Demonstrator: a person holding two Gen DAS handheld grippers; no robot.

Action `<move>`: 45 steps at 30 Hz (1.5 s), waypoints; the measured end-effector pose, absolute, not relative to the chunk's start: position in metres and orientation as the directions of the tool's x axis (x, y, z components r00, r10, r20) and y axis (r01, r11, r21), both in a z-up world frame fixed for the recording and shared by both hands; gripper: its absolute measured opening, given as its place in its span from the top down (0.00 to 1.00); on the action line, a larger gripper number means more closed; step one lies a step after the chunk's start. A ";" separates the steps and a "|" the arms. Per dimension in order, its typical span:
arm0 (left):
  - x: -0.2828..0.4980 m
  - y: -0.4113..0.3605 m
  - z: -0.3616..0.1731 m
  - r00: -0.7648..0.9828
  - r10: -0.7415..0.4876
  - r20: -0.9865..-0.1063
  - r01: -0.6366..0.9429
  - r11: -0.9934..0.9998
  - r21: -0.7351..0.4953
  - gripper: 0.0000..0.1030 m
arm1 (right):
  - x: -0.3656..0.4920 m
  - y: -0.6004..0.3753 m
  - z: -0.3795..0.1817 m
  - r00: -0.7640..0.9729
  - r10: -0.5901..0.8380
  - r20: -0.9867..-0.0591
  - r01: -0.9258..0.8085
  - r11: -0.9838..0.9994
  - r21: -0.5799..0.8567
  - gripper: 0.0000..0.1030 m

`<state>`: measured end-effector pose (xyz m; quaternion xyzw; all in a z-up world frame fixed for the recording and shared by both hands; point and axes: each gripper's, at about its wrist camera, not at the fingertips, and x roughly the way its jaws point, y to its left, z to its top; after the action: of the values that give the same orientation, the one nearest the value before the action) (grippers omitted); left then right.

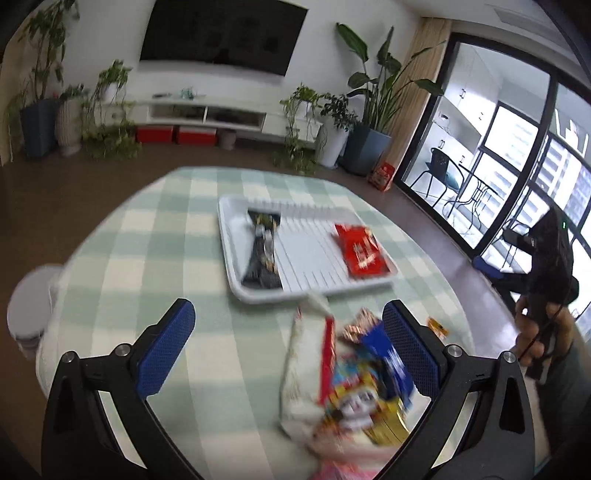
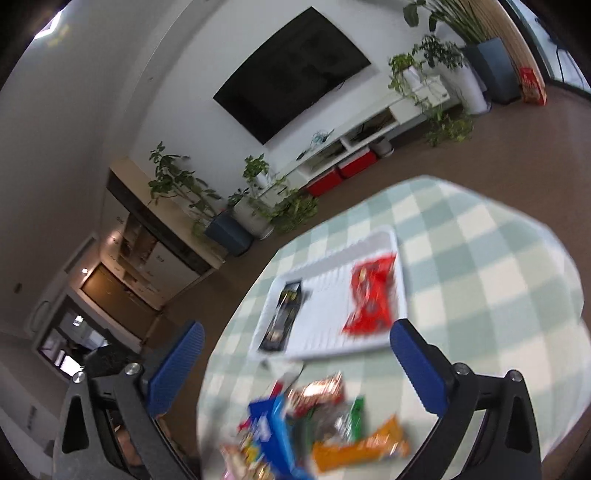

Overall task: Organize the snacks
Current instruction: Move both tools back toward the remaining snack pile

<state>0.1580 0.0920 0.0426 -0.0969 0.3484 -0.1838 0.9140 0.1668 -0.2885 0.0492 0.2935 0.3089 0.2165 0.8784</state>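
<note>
Left wrist view shows the left gripper [image 1: 288,343] and the right gripper [image 2: 295,362] both wide open and empty above the snack pile [image 1: 351,376] near the tray [image 1: 236,280], so a fast grab could knock packets off the table [image 1: 147,236].

A big dark television [image 1: 223,35] hangs on the white wall. Right under the television runs a low white cabinet [image 1: 207,112], with two red boxes [image 1: 175,134] on the floor beneath it. Potted plants [image 1: 369,92] stand on either side of the television (a tall broad-leaved one to its right). Further right of the television, past glass doors [image 1: 480,147], stands a black chair [image 1: 439,171].
</note>
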 end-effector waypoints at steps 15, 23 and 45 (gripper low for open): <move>0.026 0.062 -0.033 0.565 -0.392 -0.726 0.119 0.909 -0.399 0.01 | 0.044 -0.242 -0.032 0.613 0.573 -0.544 -0.071 0.725 0.685 0.12; 0.031 0.018 -0.052 0.493 -0.354 -0.795 0.137 0.934 -0.331 0.08 | 0.032 -0.214 -0.038 0.609 0.532 -0.588 -0.136 0.801 0.583 0.17; 0.052 0.041 -0.054 0.416 -0.425 -0.804 0.145 0.904 -0.403 0.36 | 0.015 -0.173 -0.052 0.514 0.553 -0.655 -0.238 0.826 0.510 0.20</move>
<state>0.0518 0.0414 -0.0540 -0.1365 0.5125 -0.1717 0.8302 0.0147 -0.1726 -0.0519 0.1811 0.4346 0.2326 0.8510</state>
